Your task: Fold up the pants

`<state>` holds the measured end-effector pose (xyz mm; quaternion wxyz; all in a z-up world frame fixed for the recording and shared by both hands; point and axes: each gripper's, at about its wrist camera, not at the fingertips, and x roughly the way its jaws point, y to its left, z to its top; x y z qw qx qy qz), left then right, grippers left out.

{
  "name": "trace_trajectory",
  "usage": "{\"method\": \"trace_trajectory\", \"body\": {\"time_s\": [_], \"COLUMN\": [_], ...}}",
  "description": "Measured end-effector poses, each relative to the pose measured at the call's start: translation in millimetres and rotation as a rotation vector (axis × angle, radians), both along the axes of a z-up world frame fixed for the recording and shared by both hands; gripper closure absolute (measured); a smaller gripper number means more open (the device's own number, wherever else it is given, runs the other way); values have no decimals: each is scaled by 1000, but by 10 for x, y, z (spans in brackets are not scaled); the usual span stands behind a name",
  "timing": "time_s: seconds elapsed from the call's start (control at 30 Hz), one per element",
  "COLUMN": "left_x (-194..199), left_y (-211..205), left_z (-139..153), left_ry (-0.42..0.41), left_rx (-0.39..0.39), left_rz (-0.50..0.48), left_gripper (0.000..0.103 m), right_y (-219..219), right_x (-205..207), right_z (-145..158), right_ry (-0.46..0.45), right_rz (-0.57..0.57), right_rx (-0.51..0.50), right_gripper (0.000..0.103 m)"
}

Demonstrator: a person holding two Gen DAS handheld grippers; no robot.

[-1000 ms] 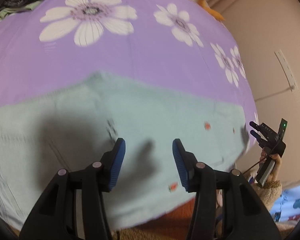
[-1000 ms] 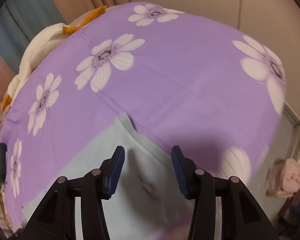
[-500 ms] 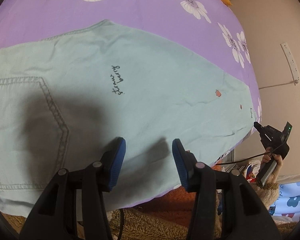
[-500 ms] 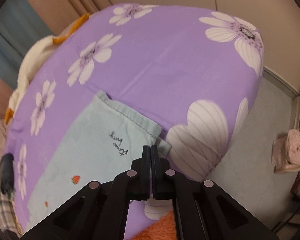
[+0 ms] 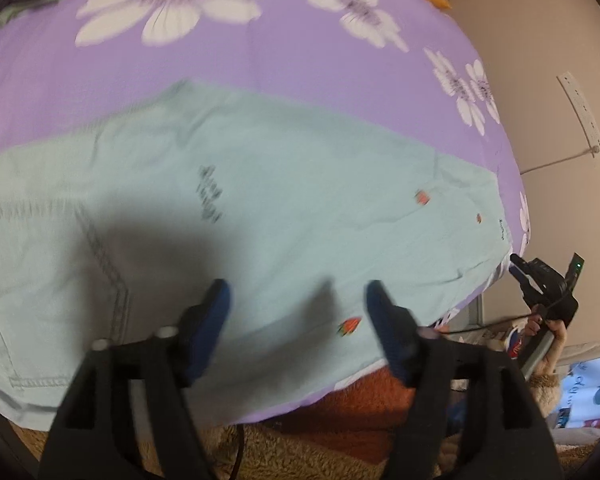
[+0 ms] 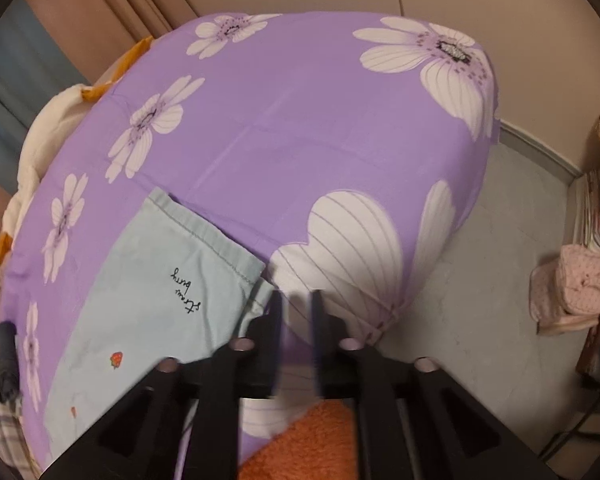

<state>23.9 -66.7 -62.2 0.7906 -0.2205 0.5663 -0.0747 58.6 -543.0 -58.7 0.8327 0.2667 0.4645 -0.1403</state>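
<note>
Pale mint pants (image 5: 284,208) lie spread flat on a bed under a purple flowered sheet (image 5: 260,64), running along the bed's near edge. In the left wrist view a stitched back pocket (image 5: 60,300) shows at the left and the leg runs off to the right, dotted with small strawberry prints. In the right wrist view the hem end (image 6: 204,236) lies near the bed's corner, with a second layer of hem peeping out just under it (so the two legs appear to be laid one over the other).

Left tongs (image 5: 298,296): jaws well apart and just widened, hovering over the near edge of the cloth, nothing between the blue pads. Right tongs (image 6: 296,304): jaws a narrow gap apart and just parted from closed, just beside the lower hem corner; no cloth is seen between them, only the white petal of the sheet behind.

Progress, as judged: the lengthwise fold looks done and the pants smoothed. No crosswise fold is visible, so bringing the hem up toward the waist is probably what remains, along with any final halving.

The person's hand (image 5: 548,324) carrying the right tongs shows at the far right of the left wrist view.
</note>
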Motion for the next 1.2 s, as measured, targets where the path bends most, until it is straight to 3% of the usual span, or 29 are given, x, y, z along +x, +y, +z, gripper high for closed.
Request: {"method": "trace_trajectory", "body": {"time_s": [0.03,0.07,0.27,0.43,0.57,0.67,0.73,0.8,1.0,1.2], "left_x": [23,41,145,135,97,72,38,9,-90,-183], "left_y": [-46,-71,-207,-230,-200,-164,-129,-83,109,347], "left_z": [47,61,90,96,102,114,128,146,225,270], "left_ry": [-17,-22,-30,-24,-30,-32,-35,-39,-64,-80], "left_rx": [23,42,101,116,123,118,120,128,140,146], "left_rz": [-9,-14,-42,-45,-31,-17,-6,5,56,127], "left_gripper": [24,22,21,20,19,19,19,19,19,19], "right_y": [-7,-9,104,164,103,95,126,185,404,1091], "right_x": [-32,-75,20,181,326,378,428,482,438,290], "right_z": [16,38,-153,-255,-303,-330,-357,-400,60,890], "right_ry": [-17,-49,-86,-108,-157,-186,-200,-188,-253,-391], "right_rz": [2,7,79,85,86,82,91,93,142,343], "right_rx": [17,51,201,215,311,355,392,434,304,126], "right_gripper": [54,50,49,49,49,58,79,87,89,89]}}
